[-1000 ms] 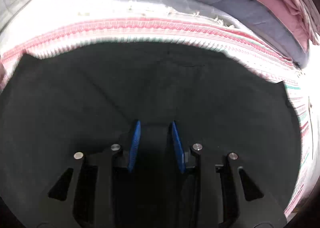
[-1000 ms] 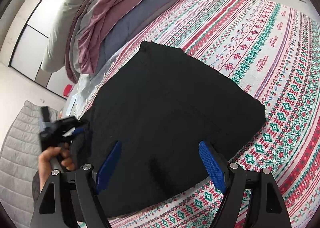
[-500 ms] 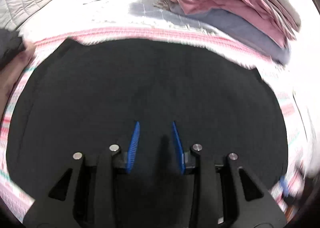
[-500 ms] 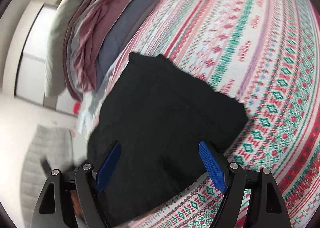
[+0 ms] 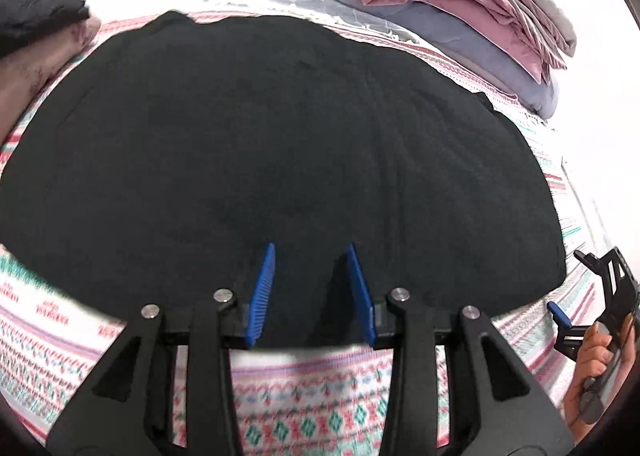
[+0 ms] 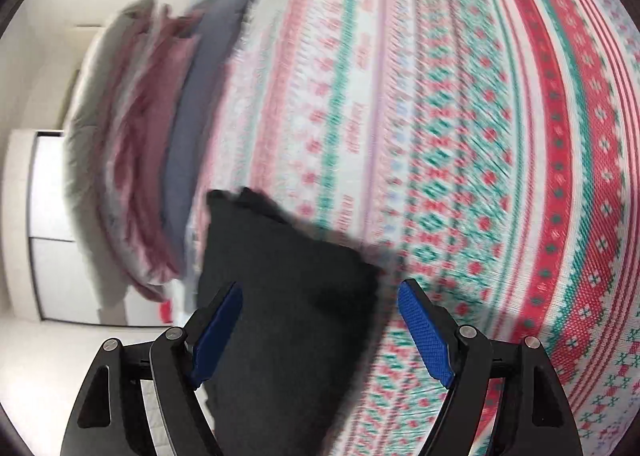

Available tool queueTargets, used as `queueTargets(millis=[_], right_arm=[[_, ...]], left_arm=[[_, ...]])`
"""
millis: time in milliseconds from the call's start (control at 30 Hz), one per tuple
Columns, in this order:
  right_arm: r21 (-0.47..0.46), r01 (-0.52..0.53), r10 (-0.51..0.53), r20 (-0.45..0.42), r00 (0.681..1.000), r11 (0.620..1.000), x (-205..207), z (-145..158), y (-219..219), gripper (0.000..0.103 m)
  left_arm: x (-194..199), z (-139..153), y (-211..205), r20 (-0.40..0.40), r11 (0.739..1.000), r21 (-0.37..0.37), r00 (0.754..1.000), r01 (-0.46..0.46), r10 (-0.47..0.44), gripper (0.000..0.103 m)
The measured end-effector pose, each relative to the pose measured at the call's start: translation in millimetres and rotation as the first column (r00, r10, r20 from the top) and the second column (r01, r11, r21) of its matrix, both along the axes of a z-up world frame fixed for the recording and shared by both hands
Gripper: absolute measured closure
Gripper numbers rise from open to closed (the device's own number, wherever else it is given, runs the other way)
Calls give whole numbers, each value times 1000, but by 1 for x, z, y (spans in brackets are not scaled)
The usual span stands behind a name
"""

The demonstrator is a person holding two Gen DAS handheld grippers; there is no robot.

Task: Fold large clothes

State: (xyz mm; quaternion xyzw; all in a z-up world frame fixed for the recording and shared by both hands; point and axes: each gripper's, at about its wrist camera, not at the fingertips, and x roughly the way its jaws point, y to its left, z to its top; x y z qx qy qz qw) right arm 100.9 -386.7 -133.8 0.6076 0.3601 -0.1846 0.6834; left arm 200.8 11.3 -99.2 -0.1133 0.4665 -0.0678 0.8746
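Observation:
A black garment (image 5: 280,144) lies folded into a flat rectangle on the patterned red, green and white bedspread (image 5: 304,416). My left gripper (image 5: 311,256) is open and empty, raised over the garment's near edge. My right gripper (image 6: 320,296) is wide open and empty, above the garment's corner (image 6: 288,296). The right gripper also shows at the right edge of the left wrist view (image 5: 600,296), held in a hand, off the garment's right side.
A stack of folded grey, pink and blue bedding (image 5: 460,8) lies at the back right of the bed; it also shows in the right wrist view (image 6: 152,136). A white wardrobe (image 6: 48,216) stands at the left. A dark-sleeved arm (image 5: 36,36) is at the far left.
Both grippers have pulled back and up from the garment. The left view now takes in the whole garment and the near bedspread. The right gripper has swung away; its view is blurred.

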Motion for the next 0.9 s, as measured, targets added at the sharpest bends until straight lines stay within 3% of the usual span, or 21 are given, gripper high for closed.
queueTargets(millis=[67, 167, 300, 467, 733, 900], right_arm=[[27, -5, 4, 16, 1000, 1000, 5, -9, 6, 21], [-32, -50, 51, 37, 998, 998, 19, -1, 24, 21], [-3, -179, 179, 59, 982, 984, 46, -13, 52, 21], [-60, -186, 189, 49, 981, 981, 57, -8, 60, 20], [-133, -197, 213, 124, 969, 971, 63, 11, 68, 22], [-126, -211, 222, 83, 971, 969, 78, -2, 72, 22]], left_arm=[[0, -1, -15, 30, 996, 78, 999, 35, -37, 64], [0, -1, -32, 67, 986, 147, 994, 74, -85, 64], [0, 3, -32, 89, 990, 98, 990, 104, -113, 64], [-3, -2, -42, 101, 984, 123, 985, 129, -141, 63], [-3, -7, -39, 89, 989, 93, 988, 119, -127, 63], [-3, -8, -41, 91, 987, 111, 988, 117, -127, 63]])
